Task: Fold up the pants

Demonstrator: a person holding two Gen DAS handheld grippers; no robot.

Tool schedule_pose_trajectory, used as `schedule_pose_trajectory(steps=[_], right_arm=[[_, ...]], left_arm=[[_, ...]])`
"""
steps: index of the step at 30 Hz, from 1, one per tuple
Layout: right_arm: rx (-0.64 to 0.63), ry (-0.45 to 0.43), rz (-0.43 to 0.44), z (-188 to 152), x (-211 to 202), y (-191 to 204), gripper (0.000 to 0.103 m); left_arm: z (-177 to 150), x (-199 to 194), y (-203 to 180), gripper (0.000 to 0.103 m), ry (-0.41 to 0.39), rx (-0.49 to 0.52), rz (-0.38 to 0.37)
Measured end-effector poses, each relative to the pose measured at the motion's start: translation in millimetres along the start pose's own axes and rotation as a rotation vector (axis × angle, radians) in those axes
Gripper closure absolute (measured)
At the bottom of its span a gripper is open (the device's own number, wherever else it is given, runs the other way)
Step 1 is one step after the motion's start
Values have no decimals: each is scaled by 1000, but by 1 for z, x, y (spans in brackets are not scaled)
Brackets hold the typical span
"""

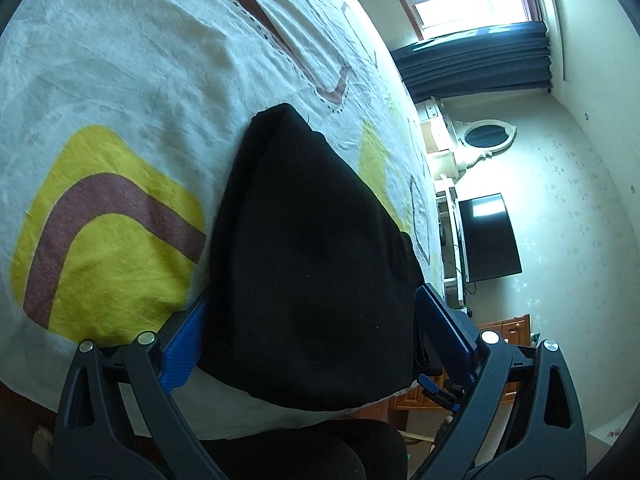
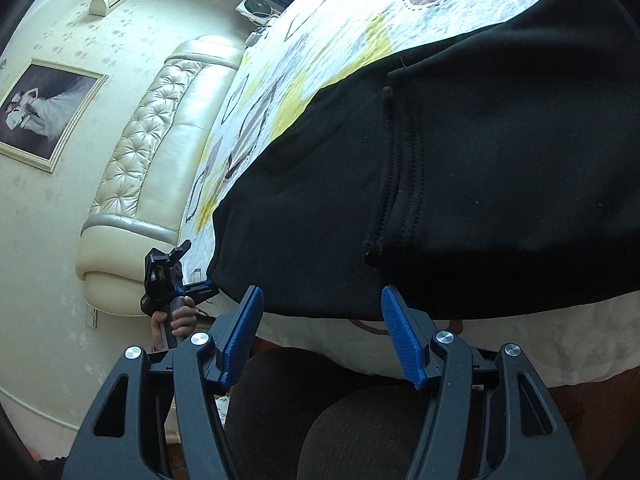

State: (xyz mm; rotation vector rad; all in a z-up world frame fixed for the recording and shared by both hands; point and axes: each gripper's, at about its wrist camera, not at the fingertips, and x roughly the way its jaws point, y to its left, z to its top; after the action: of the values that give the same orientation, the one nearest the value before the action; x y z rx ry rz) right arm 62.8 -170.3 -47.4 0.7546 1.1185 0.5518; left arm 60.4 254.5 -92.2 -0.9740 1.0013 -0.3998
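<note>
The black pants (image 1: 312, 248) lie on the patterned bedsheet (image 1: 120, 80), stretching away from the bed's near edge. My left gripper (image 1: 308, 320) is open, with its blue fingers on either side of the near end of the pants. In the right wrist view the pants (image 2: 460, 168) fill the upper right, with a seam and a hem corner showing. My right gripper (image 2: 320, 304) is open just before the pants' near edge, touching nothing. The left gripper (image 2: 168, 280) shows there too, held in a hand at the pants' left end.
The bed has a cream tufted headboard (image 2: 160, 140). A framed photo (image 2: 44, 112) hangs on the wall. A television (image 1: 488, 236), a mirror (image 1: 486, 136), a wooden cabinet (image 1: 508, 328) and a curtained window (image 1: 472, 4) lie beyond the bed. The person's dark knees (image 2: 360, 420) are below.
</note>
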Motion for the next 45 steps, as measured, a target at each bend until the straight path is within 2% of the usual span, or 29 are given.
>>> schedule_pose_trajectory(steps=[5, 7, 9, 11, 12, 13, 14, 18, 21, 25, 30, 33, 37, 40, 45], right_arm=[[-3, 13, 9, -2, 5, 4, 42], [-2, 17, 9, -2, 7, 4, 42], [4, 21, 10, -2, 9, 5, 42], [7, 24, 5, -3, 8, 3, 42], [9, 24, 4, -3, 9, 2, 42], [12, 21, 1, -4, 9, 1, 42], [15, 18, -1, -3, 8, 0, 42], [27, 3, -7, -3, 7, -2, 42], [31, -21, -5, -3, 1, -2, 42], [35, -64, 0, 2, -11, -2, 42], [32, -110, 8, 6, -29, 0, 42], [34, -149, 16, 11, -40, 1, 42], [51, -221, 23, 20, -62, -5, 42], [81, -289, 11, 24, -82, -14, 42], [181, -389, -26, 30, -112, -51, 42]], left_arm=[[-3, 1, 1, 6, 14, 38, -18], [-2, 5, -5, 6, 36, 72, 4], [1, 5, -7, 6, 40, 65, 19], [1, 4, -9, 12, 33, 33, 34], [1, 5, -11, 40, 40, 35, 53], [0, 9, -12, 81, 62, 45, 100], [-2, 13, -11, 87, 84, 42, 135], [-1, 12, -16, 88, 77, 40, 143], [0, 3, -45, 89, 50, 106, 148], [-7, -5, -116, 89, 14, 252, 94], [-29, 14, -212, 89, 31, 451, 67], [-49, 43, -261, 89, 73, 542, 34], [-84, 98, -313, 89, 140, 673, 43], [-110, 148, -332, 89, 210, 712, 51], [-157, 234, -338, 89, 317, 780, 134]])
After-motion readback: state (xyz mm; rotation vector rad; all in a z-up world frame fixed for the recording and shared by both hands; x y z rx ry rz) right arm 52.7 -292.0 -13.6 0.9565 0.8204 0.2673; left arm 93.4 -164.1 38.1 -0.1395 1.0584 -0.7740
